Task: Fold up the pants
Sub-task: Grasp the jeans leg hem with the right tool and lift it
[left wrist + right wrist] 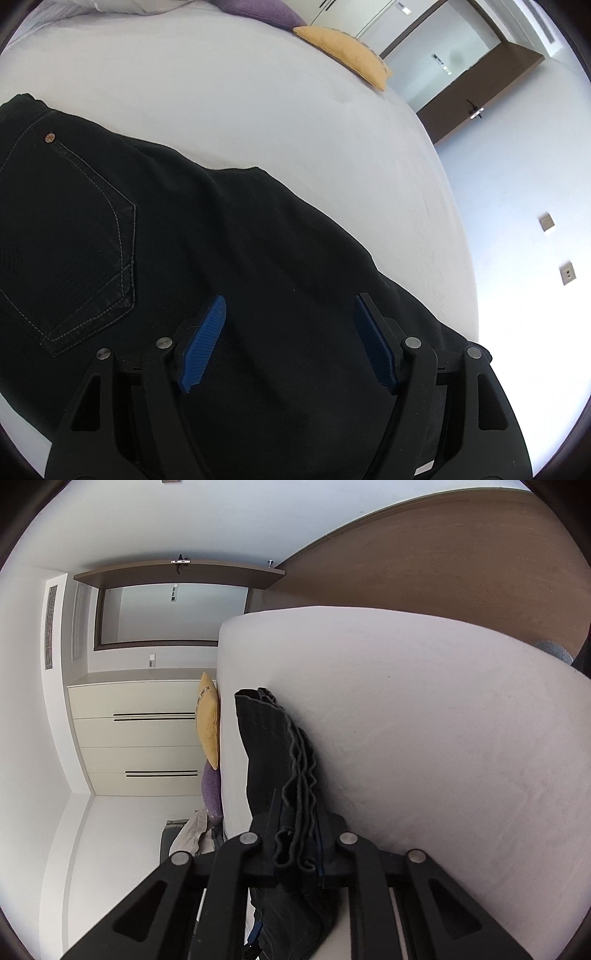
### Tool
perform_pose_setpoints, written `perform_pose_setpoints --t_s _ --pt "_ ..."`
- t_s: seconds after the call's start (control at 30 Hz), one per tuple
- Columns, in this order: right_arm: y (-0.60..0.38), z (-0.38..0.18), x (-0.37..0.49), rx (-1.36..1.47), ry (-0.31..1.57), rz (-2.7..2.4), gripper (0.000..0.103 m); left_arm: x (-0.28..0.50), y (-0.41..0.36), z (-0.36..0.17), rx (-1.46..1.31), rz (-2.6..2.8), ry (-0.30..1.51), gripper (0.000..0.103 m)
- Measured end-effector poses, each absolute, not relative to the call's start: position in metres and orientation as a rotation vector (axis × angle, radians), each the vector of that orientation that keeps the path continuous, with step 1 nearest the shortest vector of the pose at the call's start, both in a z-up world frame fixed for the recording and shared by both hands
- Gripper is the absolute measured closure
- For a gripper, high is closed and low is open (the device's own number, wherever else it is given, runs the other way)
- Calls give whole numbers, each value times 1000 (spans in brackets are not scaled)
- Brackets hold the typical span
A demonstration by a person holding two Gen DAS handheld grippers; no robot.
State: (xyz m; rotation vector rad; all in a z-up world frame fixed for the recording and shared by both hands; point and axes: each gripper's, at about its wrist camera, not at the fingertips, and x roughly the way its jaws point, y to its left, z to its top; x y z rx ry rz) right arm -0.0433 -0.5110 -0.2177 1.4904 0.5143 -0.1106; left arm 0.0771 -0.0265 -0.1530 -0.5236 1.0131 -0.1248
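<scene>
Black pants (155, 236) lie flat on a white bed (258, 110), back pocket with a rivet showing at the left. My left gripper (290, 314) is open, blue pads (203, 343) spread wide just above the pants' seat and thigh area, holding nothing. In the right wrist view my right gripper (297, 834) is shut on the stacked hem edges of the pants (273, 746), several layers pinched between its jaws. The fabric stretches away along the bed (424, 738).
A yellow cushion (347, 55) and a purple cushion (258, 9) lie at the bed's far side. Beyond are cream drawers (144, 738), a brown door (480, 85), wall sockets (567, 273) and wooden floor (443, 561).
</scene>
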Motion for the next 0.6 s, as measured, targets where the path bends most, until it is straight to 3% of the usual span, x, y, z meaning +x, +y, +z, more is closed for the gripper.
perform_pose_setpoints --t_s 0.6 --pt "-459 -154 -10 1057 623 -218 90 84 -41 -188 -249 -119 1024 34"
